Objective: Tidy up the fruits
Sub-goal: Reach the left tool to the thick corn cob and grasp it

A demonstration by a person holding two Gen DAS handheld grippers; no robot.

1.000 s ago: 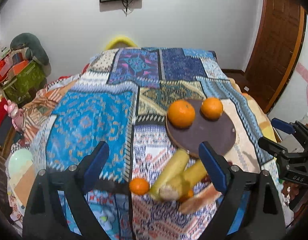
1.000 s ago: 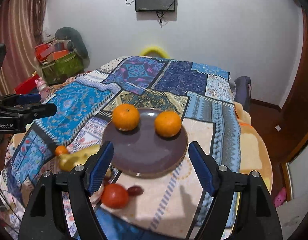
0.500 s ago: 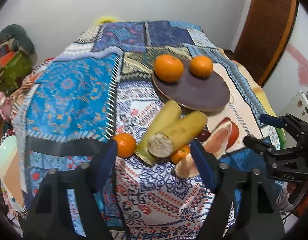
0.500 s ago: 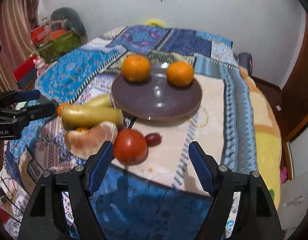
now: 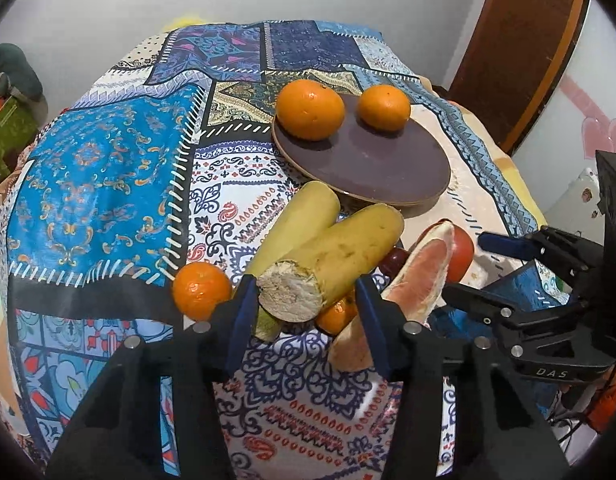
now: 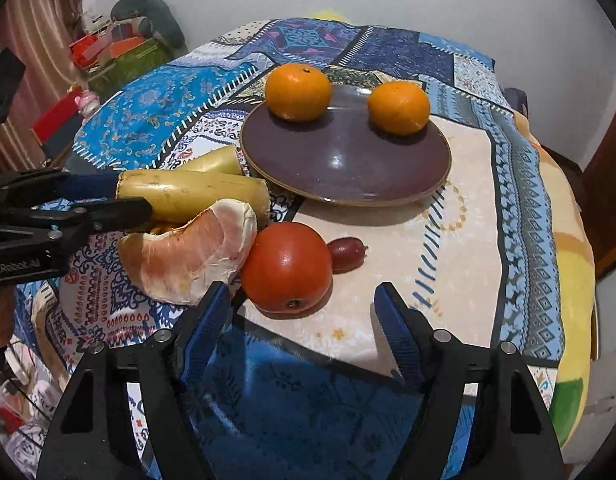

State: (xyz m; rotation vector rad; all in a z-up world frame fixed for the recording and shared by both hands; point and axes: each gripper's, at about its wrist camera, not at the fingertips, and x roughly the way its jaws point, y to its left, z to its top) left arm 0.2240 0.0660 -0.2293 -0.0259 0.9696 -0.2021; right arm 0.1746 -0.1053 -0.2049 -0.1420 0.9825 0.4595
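Note:
A dark purple plate (image 5: pixel 371 168) (image 6: pixel 347 168) carries two oranges (image 5: pixel 309 110) (image 6: pixel 397 108). In front of it lie two yellow banana pieces, a pomelo segment (image 5: pixel 415 276) (image 6: pixel 188 252), a red tomato (image 6: pixel 286 266), a small red fruit (image 6: pixel 345 254) and a small mandarin (image 5: pixel 202 290). My left gripper (image 5: pixel 304 316) (image 6: pixel 128 198) straddles the cut end of the nearer banana piece (image 5: pixel 331 260) (image 6: pixel 196 196); its jaws are closing, with a gap still showing on the right side. My right gripper (image 6: pixel 304 312) (image 5: pixel 483 270) is low just before the tomato, jaws closing, nothing pinched.
A patterned patchwork cloth (image 5: pixel 104 168) covers the round table. A second small orange (image 5: pixel 335 314) is tucked under the banana pieces. Boxes and clutter (image 6: pixel 120 52) stand at the far left wall, a wooden door (image 5: pixel 519 52) at the right.
Both grippers have come down and closer to the fruit pile. The left jaws have narrowed a lot around the banana piece's cut end. The right jaws have narrowed slightly near the tomato.

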